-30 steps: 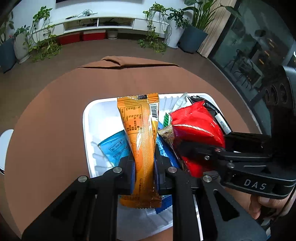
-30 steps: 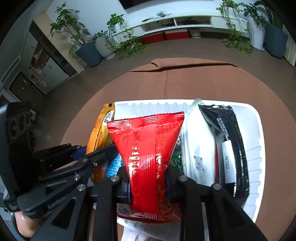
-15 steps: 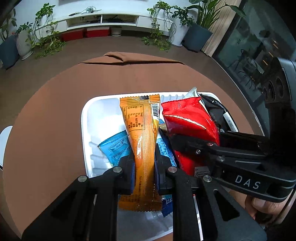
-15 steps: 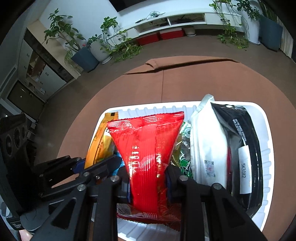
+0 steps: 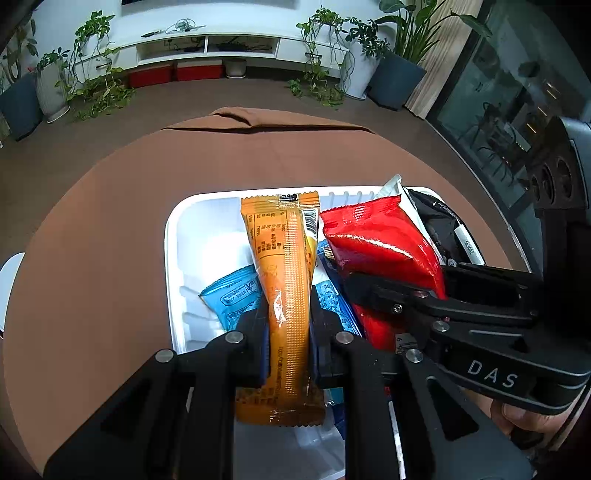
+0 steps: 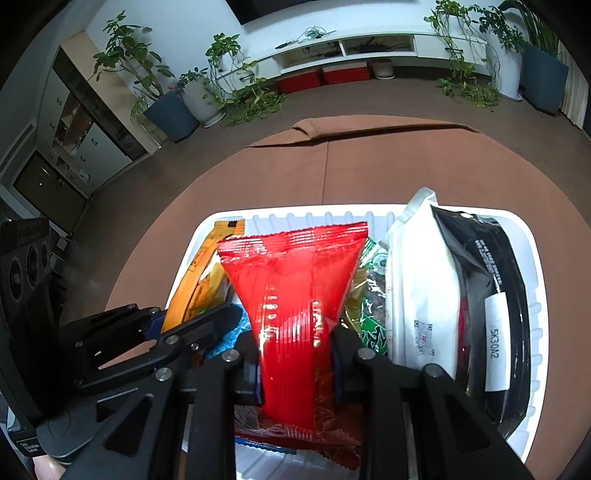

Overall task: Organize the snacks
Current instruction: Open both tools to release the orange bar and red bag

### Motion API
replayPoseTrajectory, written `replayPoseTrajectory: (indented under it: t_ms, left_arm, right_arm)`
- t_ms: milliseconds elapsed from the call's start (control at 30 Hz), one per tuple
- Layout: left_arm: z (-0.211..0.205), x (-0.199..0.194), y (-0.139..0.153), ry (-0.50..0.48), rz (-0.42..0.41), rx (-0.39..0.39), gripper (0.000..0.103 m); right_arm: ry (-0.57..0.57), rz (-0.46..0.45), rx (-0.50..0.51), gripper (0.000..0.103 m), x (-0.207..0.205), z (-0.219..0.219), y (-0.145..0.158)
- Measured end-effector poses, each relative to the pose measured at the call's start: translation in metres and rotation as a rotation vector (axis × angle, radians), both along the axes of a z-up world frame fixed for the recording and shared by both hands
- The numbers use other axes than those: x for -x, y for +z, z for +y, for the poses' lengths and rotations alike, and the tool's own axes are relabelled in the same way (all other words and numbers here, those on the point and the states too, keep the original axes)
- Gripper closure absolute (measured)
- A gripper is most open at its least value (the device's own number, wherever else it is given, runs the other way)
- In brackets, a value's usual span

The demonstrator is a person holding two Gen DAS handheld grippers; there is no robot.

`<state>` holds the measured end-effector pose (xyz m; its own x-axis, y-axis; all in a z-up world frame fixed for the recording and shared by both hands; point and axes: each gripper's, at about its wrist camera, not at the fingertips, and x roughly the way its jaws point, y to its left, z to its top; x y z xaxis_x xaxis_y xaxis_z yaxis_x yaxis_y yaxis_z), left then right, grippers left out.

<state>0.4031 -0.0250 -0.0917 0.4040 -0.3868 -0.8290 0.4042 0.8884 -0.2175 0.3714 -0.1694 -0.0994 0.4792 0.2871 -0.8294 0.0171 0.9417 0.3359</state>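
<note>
Here, a white bin sits on the brown desk so snacks stay together. The right tool squeezes a red bag over it, and the left tool squeezes an orange pack. A black bag's label reads "5K30A2"; the right tool says "DAS".

a round worktop under a brown cloth stands on a brown floor. along the far white wall runs a low white shelf unit with red boxes beneath it. potted plants line the wall. a glass door is at the right; in the right wrist view a cabinet stands at the left.
</note>
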Motion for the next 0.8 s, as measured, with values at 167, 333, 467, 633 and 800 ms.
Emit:
replayPoseTrajectory:
  t_ms: [167,333,467,633,800]
  left_arm:
    - [0.006,-0.001,0.002,0.028,0.017,0.026,0.088]
    - [0.009,0.001,0.003,0.035,0.014,0.032,0.088]
    - [0.007,0.004,0.004,0.031,0.005,0.010,0.084]
    - [0.004,0.009,0.008,0.057,-0.026,-0.025,0.026]
    - [0.005,0.012,0.009,0.044,-0.024,-0.010,0.026]
  right_arm:
    - [0.003,0.025,0.023,0.069,-0.003,0.004,0.007]
    - [-0.018,0.017,0.042,0.056,-0.001,0.001,0.010]
    - [-0.041,0.003,0.022,0.048,0.003,-0.006,0.013]
    - [-0.042,-0.031,0.034,0.035,0.007,-0.009,0.019]
    - [-0.056,-0.048,0.025,0.035,0.010,-0.015,0.025]
